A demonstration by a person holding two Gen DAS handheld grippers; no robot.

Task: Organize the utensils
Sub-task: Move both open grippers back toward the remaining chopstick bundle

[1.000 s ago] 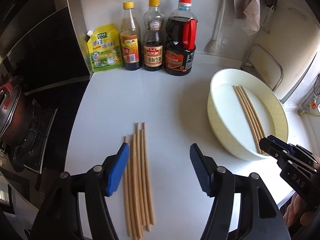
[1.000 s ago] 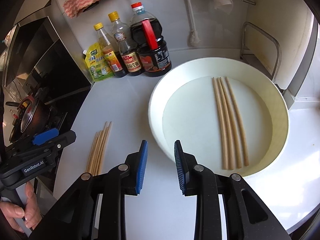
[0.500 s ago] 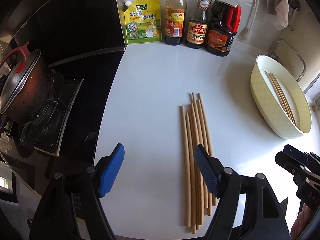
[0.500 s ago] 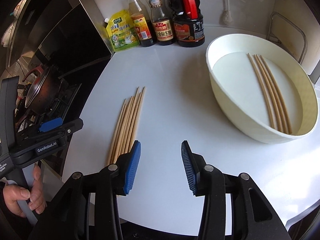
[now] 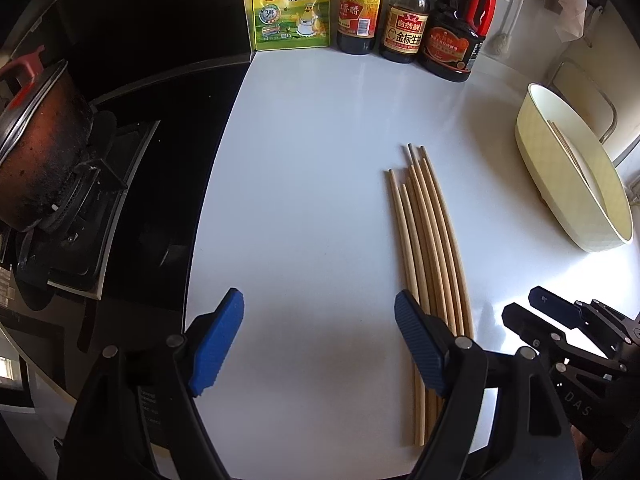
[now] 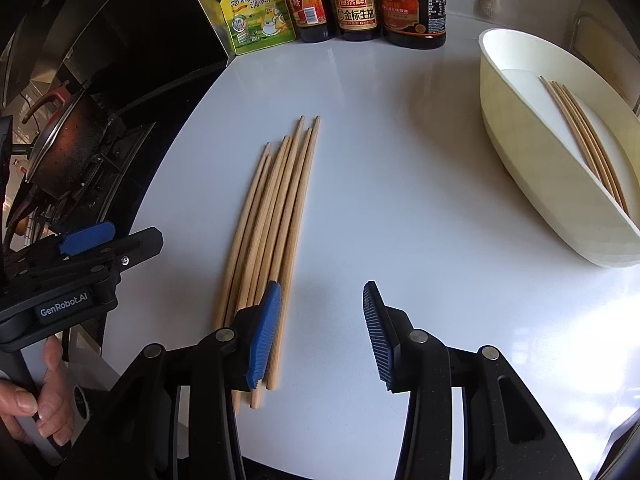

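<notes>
A bundle of several wooden chopsticks [image 5: 428, 236] lies on the white counter; it also shows in the right wrist view [image 6: 272, 216]. A cream oval basin [image 6: 532, 184] at the right holds several more chopsticks [image 6: 580, 140]; the basin also shows in the left wrist view [image 5: 560, 184]. My left gripper [image 5: 316, 340] is open and empty, just left of the bundle's near ends. My right gripper [image 6: 320, 332] is open and empty, with its left finger over the bundle's near ends.
A green seasoning pouch [image 5: 290, 4] and three dark sauce bottles [image 5: 404, 12] stand at the back of the counter. A black stove with a dark pot [image 5: 36, 152] is at the left. A metal rack [image 5: 584, 92] stands behind the basin.
Both grippers have swung left, away from the basin and toward the chopstick bundle. The right gripper has opened wider and now sits by the bundle's near ends. The left gripper stays open.
</notes>
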